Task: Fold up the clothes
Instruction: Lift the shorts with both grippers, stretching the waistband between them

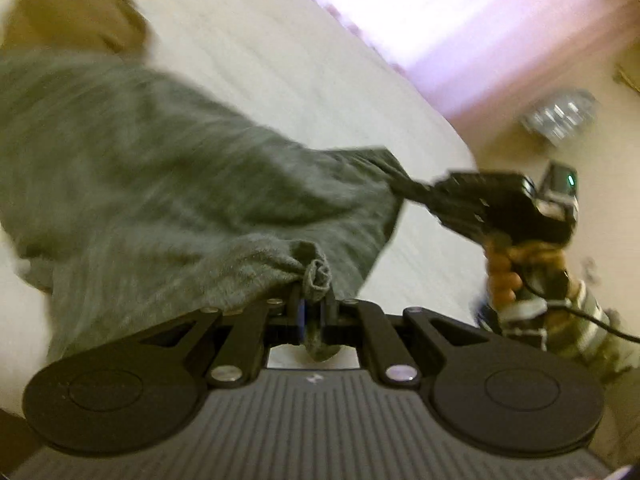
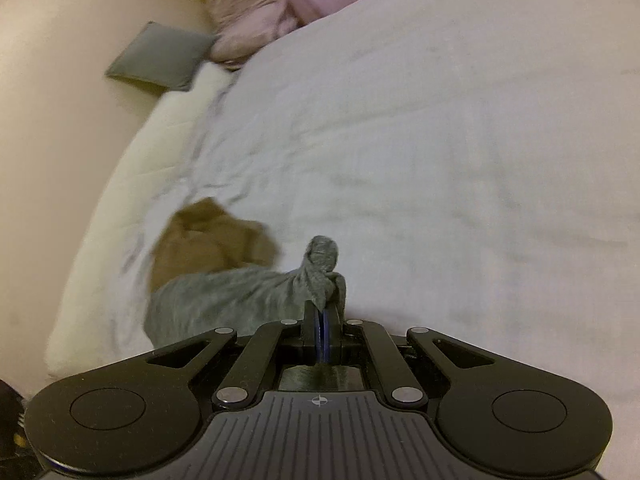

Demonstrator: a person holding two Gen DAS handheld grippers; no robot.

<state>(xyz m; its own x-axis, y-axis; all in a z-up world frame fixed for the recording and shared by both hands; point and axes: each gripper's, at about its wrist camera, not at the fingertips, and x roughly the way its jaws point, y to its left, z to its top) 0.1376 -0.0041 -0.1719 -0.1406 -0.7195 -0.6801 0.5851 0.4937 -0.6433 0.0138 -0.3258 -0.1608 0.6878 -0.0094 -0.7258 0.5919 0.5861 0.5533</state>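
A grey-green garment (image 1: 160, 184) is stretched above the white bed (image 1: 304, 80). My left gripper (image 1: 314, 300) is shut on one bunched corner of it, with a tuft of cloth sticking up between the jaws. In the left wrist view my right gripper (image 1: 404, 188) pinches the garment's far corner at the right, held by a hand (image 1: 504, 272). Seen from the right wrist, the right gripper (image 2: 323, 312) is shut on a knot of the grey garment (image 2: 224, 292), which trails off to the left. Both views are motion-blurred.
A brown garment (image 2: 208, 240) lies crumpled on the bed (image 2: 440, 160) near its left edge; the brown garment (image 1: 72, 12) also shows at the top left of the left wrist view. A grey cushion (image 2: 160, 58) and pink bedding (image 2: 248, 12) lie at the far end. Beige floor (image 1: 560, 80) borders the bed.
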